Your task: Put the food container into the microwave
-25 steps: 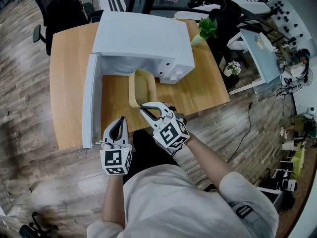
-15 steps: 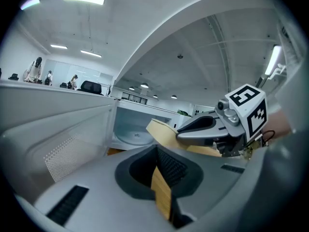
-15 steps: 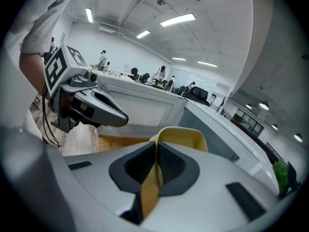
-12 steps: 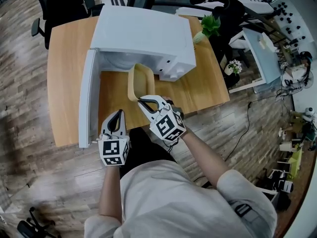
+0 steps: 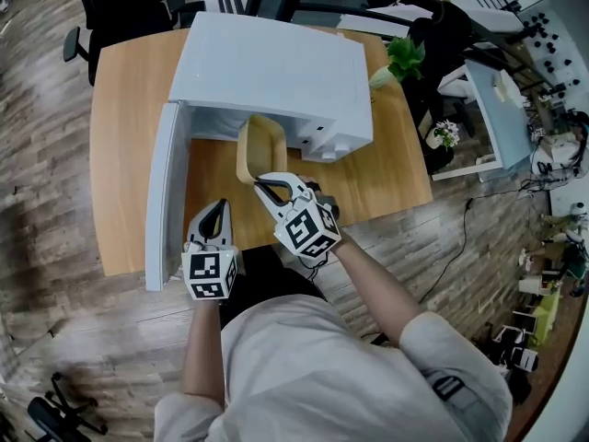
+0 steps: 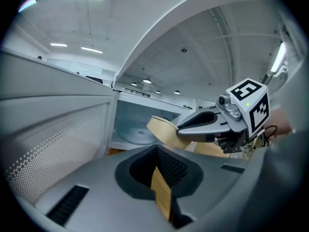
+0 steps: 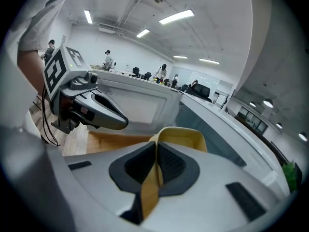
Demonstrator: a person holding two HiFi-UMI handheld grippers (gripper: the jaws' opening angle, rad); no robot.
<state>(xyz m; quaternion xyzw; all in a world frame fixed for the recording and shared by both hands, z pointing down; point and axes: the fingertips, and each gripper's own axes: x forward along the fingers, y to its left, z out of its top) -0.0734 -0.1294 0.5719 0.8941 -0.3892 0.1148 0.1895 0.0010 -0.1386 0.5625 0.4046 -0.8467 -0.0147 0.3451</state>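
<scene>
Right gripper [image 5: 263,186] clamped on the thin rim of the tan, round-cornered food container [image 5: 256,145], held on edge at the boxy white microwave [image 5: 276,63] mouth mid-worktop [image 5: 124,109], perforated door [image 5: 161,191] swung toward the left edge; left gripper [image 5: 217,212] closed near the front edge.

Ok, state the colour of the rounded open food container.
Pale yellow food container, best seen in the right gripper view.

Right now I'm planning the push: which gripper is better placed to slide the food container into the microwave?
Right. The right gripper is clamped on the food container by its rim, its far end at the open microwave. The left gripper is shut, empty, near the door.
</scene>
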